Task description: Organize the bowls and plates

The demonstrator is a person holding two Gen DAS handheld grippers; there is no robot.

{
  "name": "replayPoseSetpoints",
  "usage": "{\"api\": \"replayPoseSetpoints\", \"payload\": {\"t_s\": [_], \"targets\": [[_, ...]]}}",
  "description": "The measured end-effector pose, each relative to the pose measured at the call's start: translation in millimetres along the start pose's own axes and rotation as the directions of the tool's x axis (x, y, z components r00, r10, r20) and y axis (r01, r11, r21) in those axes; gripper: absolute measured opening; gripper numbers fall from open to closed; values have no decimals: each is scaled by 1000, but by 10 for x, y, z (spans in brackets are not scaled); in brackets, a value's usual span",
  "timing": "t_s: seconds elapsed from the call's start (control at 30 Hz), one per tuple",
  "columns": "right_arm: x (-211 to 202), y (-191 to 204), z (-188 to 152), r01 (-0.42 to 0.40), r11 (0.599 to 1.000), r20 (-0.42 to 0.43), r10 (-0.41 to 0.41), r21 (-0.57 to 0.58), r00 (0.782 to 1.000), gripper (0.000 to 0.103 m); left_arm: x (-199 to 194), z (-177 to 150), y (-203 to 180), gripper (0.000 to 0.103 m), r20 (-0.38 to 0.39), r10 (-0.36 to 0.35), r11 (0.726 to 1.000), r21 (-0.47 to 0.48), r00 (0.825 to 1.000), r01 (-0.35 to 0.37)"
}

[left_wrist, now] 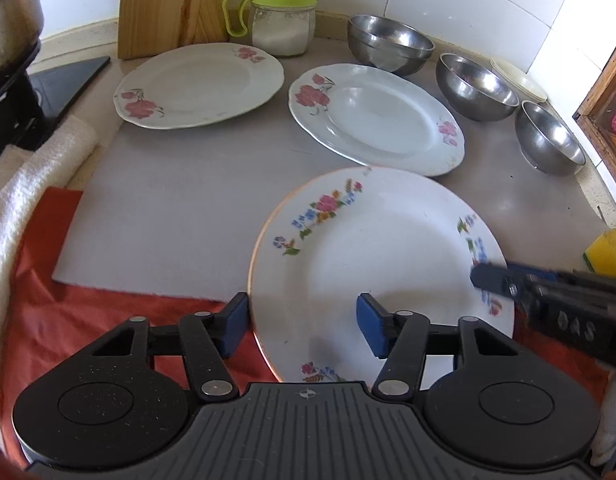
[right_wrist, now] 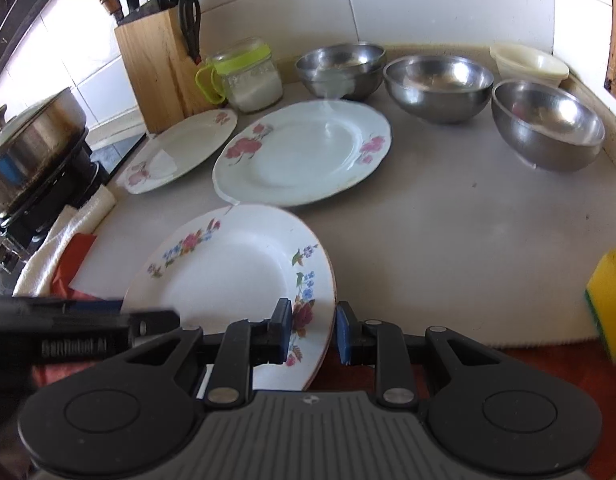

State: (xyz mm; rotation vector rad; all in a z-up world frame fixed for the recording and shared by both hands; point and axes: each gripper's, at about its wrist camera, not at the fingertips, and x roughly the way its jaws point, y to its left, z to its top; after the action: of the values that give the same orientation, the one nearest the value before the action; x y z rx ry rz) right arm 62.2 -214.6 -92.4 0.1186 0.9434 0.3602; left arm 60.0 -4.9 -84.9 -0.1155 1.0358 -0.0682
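A white plate with small coloured flowers is held tilted above the counter; it also shows in the right wrist view. My right gripper is shut on its right rim and shows in the left wrist view. My left gripper is open, with its jaws on either side of the plate's left rim. Two white plates with red flowers lie behind. Steel bowls stand along the back right, the farthest being two stacked.
A knife block and a glass jar with a green lid stand at the back. A pot sits on a stove at left. A white towel, red cloth, cream bowls and yellow sponge lie around.
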Motion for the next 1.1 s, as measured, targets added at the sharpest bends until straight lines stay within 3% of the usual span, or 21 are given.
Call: {"api": "replayPoseSetpoints", "payload": {"t_s": [0.13,0.33,0.53,0.63,0.73,0.87,0.97,1.1], "targets": [[-68,30,-51,8,1000,-39,-8,2,999,28,-53,58,216,53,-32,-79,996,27,996,80],[-232,-34,82,99,994,54,-102,45,993,28,-196,257,427,55,34,-97,995,22,995,96],[-86,-199,648,151,987,107,-155,45,982,28,-65,732,248,62,82,-177,984,10,981,177],[57,-399,962,142,987,79,-147,71,986,30,121,952,150,70,56,-174,985,5,983,174],[257,-638,1142,118,985,41,-124,127,991,30,323,1086,90,70,34,-185,982,-25,982,186],[529,-806,1201,80,982,10,-83,169,996,30,590,1142,12,69,-11,-139,989,-44,990,139],[670,-880,1211,9,975,-8,-7,221,1000,30,680,1146,-45,65,-25,-127,990,-58,992,125],[778,-857,1246,-31,977,-14,34,211,999,30,745,1173,-111,63,-26,-102,994,-51,994,101]]}}
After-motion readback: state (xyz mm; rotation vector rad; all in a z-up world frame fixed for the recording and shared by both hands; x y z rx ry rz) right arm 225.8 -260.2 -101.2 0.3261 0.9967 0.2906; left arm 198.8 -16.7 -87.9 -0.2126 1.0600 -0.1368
